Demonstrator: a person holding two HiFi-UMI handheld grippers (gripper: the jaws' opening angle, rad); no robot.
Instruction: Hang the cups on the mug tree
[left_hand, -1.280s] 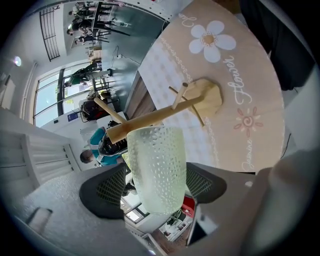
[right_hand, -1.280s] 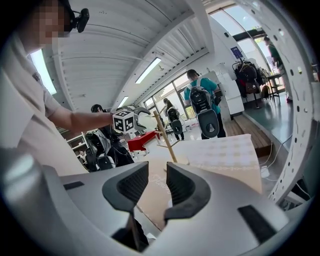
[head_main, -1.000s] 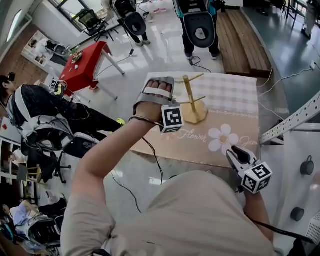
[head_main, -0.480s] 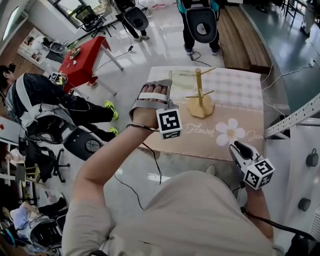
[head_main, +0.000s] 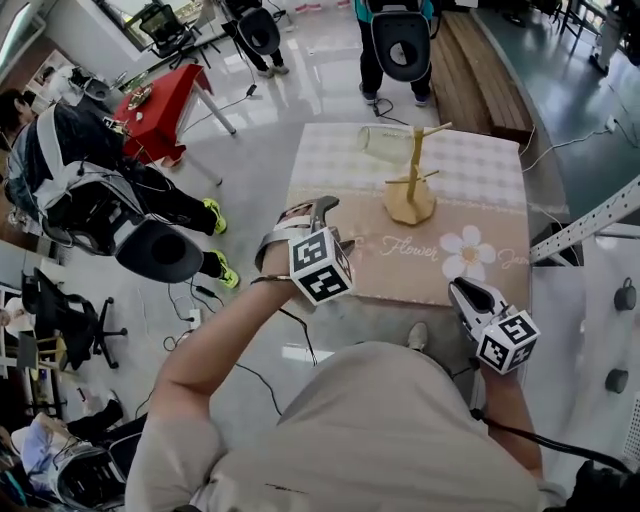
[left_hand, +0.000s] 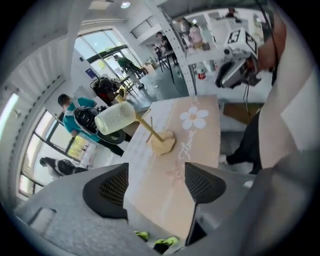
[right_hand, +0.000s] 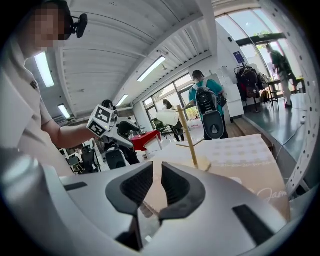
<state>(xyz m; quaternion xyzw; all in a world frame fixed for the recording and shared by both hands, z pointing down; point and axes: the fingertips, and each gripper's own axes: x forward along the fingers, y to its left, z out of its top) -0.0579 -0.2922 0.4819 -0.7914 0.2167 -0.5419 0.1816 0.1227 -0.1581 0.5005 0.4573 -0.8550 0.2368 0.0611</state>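
Note:
The wooden mug tree (head_main: 413, 180) stands on the far half of the table (head_main: 480, 170). A translucent cup (head_main: 381, 143) hangs on its upper left branch, also in the left gripper view as the cup (left_hand: 116, 118) and in the right gripper view as the cup (right_hand: 167, 117). My left gripper (head_main: 308, 212) hovers at the table's near left edge, open and empty (left_hand: 155, 185), well short of the tree. My right gripper (head_main: 464, 290) hangs off the near right edge. Its jaws (right_hand: 156, 182) are closing with a narrow gap and nothing between them.
The tablecloth carries a white flower print (head_main: 459, 245). A red table (head_main: 155, 100) and seated people stand to the left. A person with a backpack (head_main: 400, 40) is beyond the far edge. A metal shelf rail (head_main: 600, 215) and a white surface with dark cups (head_main: 625, 295) are at the right.
My left gripper has drawn back from the mug tree to the table's near edge. The cup stays on the branch. The right gripper has hardly shifted.

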